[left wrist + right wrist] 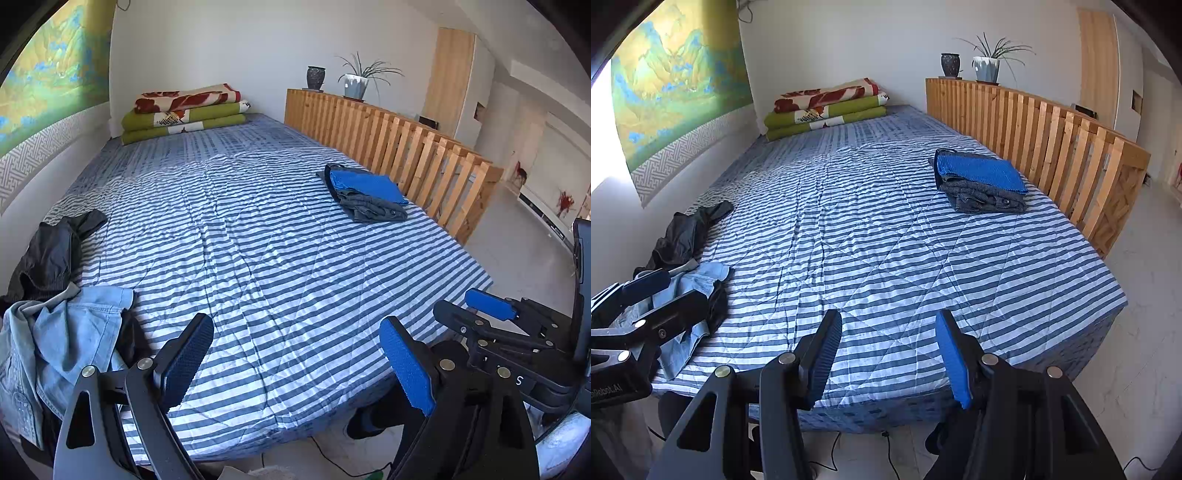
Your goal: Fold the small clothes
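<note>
Both grippers are nearest the lens: the left gripper [299, 363] and the right gripper [888, 354] hang over the near edge of the striped bed [280, 236], each with its jaws spread wide and nothing between them. Unfolded work lies at the near left corner: a light denim garment [62, 332], crumpled, touching a black garment [48, 251] just behind it. Folded items form a stack [982, 181] near the wooden rail [1052, 125], a blue piece on top of a grey one. The step in hand appears to be fetching the next garment. Take the denim piece first, since it lies closest. Grip one layer at a hem or shoulder, not the bunched centre. Drag it to the bare middle of the bed and spread it flat before folding. Avoid catching the black garment with it.
</note>
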Action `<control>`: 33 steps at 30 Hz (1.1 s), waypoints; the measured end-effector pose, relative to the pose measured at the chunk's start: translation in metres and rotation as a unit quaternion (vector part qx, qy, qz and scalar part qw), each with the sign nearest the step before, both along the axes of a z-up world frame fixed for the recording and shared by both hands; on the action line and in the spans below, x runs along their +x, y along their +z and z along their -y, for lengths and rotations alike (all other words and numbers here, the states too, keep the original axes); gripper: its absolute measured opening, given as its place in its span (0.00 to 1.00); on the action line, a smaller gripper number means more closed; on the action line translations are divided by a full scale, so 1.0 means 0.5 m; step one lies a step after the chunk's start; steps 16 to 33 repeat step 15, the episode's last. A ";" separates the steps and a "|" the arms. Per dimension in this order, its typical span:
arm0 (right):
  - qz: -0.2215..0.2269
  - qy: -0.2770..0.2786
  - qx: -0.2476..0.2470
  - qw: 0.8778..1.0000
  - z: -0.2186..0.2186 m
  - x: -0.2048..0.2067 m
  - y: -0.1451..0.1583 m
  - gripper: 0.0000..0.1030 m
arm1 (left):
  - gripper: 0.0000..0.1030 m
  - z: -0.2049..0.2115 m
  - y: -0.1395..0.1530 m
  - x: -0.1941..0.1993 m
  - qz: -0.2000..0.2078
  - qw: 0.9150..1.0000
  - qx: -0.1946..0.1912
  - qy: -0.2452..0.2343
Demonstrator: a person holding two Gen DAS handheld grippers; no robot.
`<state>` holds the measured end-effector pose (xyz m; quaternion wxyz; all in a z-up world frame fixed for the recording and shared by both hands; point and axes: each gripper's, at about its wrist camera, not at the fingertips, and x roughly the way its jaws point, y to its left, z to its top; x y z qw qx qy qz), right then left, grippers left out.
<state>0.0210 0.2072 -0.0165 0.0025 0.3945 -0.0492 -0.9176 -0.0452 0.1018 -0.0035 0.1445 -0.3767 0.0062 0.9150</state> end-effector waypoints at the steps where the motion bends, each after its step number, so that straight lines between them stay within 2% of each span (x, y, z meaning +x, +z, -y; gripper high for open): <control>1: 0.000 0.000 0.000 1.000 -0.001 -0.001 0.000 0.47 | 0.91 0.001 0.000 -0.001 0.000 1.000 0.000 0.000; 33: 0.004 0.006 0.001 1.000 0.009 0.001 -0.012 0.48 | 0.91 0.006 0.003 -0.001 -0.009 1.000 -0.005 0.008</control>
